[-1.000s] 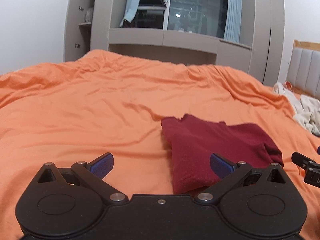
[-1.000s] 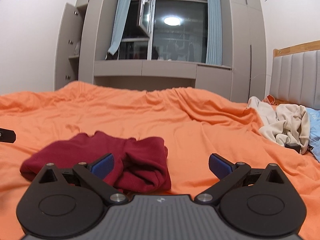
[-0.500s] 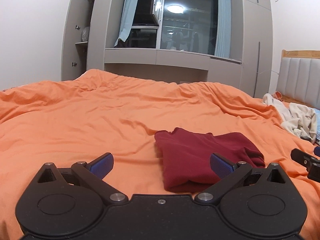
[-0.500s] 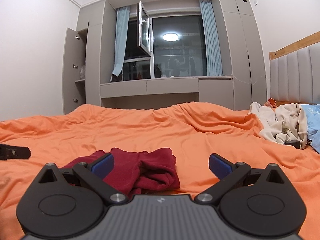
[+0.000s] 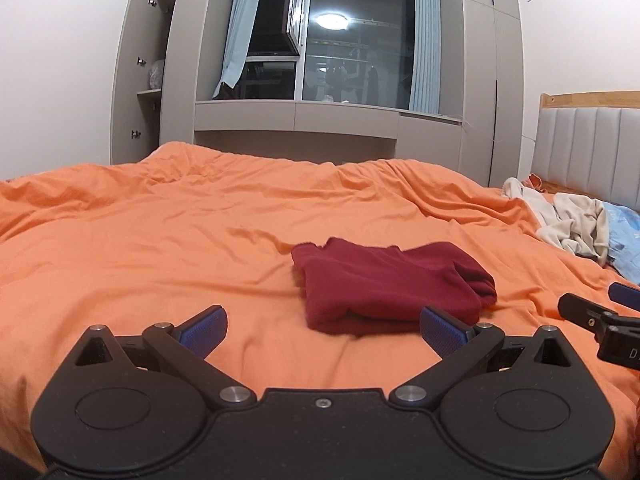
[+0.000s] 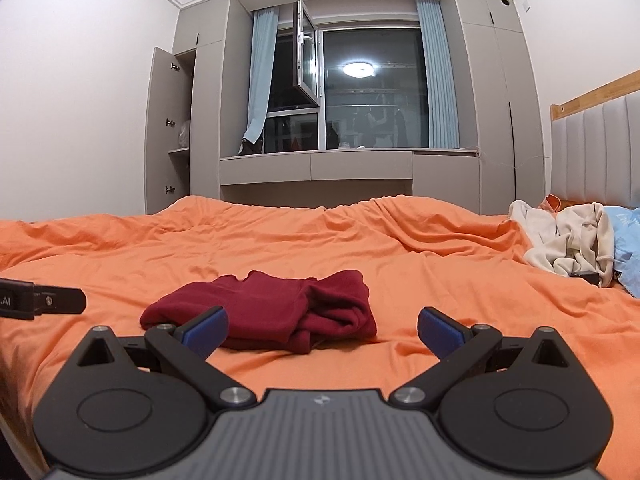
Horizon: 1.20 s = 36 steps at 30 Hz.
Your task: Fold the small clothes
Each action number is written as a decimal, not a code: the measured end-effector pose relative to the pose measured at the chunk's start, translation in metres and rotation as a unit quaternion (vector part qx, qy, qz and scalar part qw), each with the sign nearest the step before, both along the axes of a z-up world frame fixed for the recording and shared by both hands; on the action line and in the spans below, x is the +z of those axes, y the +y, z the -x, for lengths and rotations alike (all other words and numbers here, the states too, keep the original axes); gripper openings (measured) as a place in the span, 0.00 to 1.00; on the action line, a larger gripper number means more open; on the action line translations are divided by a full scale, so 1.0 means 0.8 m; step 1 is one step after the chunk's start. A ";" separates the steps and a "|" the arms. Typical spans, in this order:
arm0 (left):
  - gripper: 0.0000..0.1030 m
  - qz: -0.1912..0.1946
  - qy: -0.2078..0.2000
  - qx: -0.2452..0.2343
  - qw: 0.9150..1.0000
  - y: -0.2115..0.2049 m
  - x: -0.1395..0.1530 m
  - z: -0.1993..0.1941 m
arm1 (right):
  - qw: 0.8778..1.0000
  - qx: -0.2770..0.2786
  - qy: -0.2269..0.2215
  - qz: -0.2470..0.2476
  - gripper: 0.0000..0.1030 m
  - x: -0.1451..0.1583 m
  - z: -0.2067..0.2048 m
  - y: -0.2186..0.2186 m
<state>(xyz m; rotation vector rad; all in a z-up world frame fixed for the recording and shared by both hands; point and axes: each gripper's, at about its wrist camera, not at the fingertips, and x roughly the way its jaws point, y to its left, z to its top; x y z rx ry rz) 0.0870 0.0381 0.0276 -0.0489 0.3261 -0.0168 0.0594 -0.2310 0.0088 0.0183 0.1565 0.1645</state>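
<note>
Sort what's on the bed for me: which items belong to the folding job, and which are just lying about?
Part of the job:
- dark red garment, folded, lying on the orange bedcover
- left hand-held gripper, open, empty
- right hand-held gripper, open, empty

Lying about:
- cream clothes heaped near the headboard
- light blue item beside them

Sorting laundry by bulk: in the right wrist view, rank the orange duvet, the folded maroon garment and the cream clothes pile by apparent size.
1. orange duvet, by far.
2. maroon garment.
3. cream clothes pile, which lies farther from the camera, so second and third are unsure.
</note>
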 end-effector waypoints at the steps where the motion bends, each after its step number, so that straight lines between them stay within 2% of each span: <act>1: 0.99 0.000 0.001 0.000 1.000 0.000 -0.002 0.004 | 1.000 -0.001 -0.001 -0.002 1.00 -0.001 0.004 0.000; 9: 0.99 0.007 0.015 0.005 1.000 0.004 -0.019 0.032 | 1.000 -0.007 -0.007 -0.016 1.00 -0.001 0.033 -0.006; 16: 0.99 0.015 0.026 0.010 0.999 0.008 -0.028 0.046 | 1.000 -0.012 0.008 -0.015 1.00 -0.006 0.044 -0.012; 36: 0.99 0.015 0.032 0.006 0.999 0.006 -0.032 0.049 | 1.000 -0.012 0.020 -0.012 1.00 -0.010 0.044 -0.008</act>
